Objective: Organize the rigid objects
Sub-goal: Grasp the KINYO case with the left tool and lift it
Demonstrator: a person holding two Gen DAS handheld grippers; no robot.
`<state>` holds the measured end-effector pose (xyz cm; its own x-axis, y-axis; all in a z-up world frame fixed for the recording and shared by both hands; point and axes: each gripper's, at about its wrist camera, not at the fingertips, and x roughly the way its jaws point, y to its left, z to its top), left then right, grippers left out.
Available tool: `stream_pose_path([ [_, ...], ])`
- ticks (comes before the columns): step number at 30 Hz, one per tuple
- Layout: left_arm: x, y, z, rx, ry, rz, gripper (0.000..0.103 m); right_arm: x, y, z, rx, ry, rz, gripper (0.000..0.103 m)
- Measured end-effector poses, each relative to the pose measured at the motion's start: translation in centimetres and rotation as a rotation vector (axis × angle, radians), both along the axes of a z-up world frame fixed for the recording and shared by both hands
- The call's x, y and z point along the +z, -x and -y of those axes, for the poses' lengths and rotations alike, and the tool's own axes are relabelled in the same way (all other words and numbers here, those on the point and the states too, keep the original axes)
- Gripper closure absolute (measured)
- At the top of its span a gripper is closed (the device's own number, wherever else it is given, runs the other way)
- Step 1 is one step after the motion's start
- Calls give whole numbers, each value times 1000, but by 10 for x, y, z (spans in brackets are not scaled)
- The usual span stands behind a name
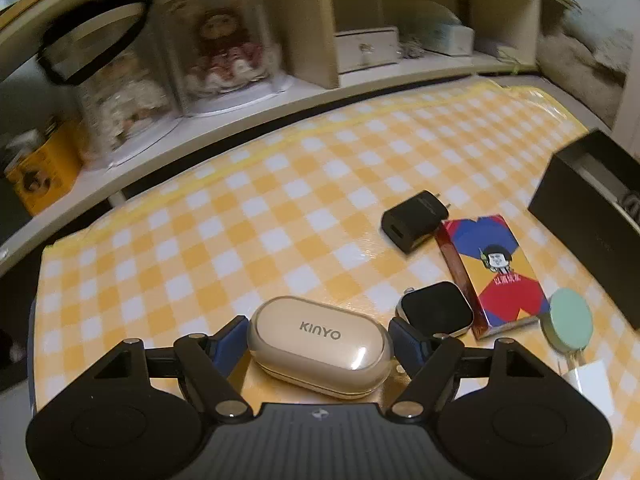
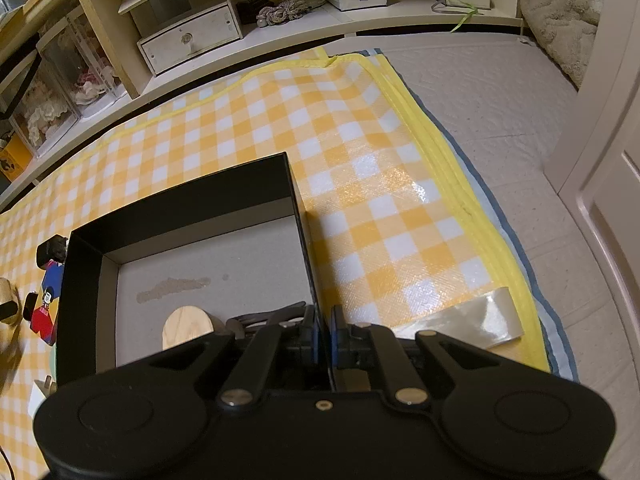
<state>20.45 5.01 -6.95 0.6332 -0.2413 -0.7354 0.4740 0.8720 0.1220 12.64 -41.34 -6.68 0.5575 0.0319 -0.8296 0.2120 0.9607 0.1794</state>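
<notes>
The left tool (image 1: pixel 318 334) stands wide, its blue pads on either side of the gold KINYO earbud case (image 1: pixel 318 350) on the checkered mat (image 1: pixel 240 220); whether they touch it I cannot tell. Just right of the case lie a smartwatch (image 1: pixel 437 309), a colourful card box (image 1: pixel 494 270) and a mint disc (image 1: pixel 570 325), with a black charger (image 1: pixel 414 220) farther off. The right tool (image 2: pixel 323 338) is pinched on the right wall of the black box (image 2: pixel 298 200), which holds a wooden piece (image 2: pixel 186 326).
</notes>
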Motion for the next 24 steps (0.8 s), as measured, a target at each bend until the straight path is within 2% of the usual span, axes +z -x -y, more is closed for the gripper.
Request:
stream_pose_path([
  [5, 20, 12, -3, 75, 75, 16, 27, 0, 0, 0, 0, -3, 1, 96],
  [9, 44, 24, 10, 67, 156, 49, 27, 0, 0, 1, 0, -7, 3, 96],
  [13, 64, 35, 41, 61, 224, 55, 27, 0, 0, 1, 1, -4, 2, 96],
  [19, 79, 43, 106, 50, 356, -20, 27, 0, 1, 1, 1, -5, 4, 96],
  [24, 71, 45, 171, 66, 455, -117, 27, 0, 1, 1, 4, -6, 8, 96],
])
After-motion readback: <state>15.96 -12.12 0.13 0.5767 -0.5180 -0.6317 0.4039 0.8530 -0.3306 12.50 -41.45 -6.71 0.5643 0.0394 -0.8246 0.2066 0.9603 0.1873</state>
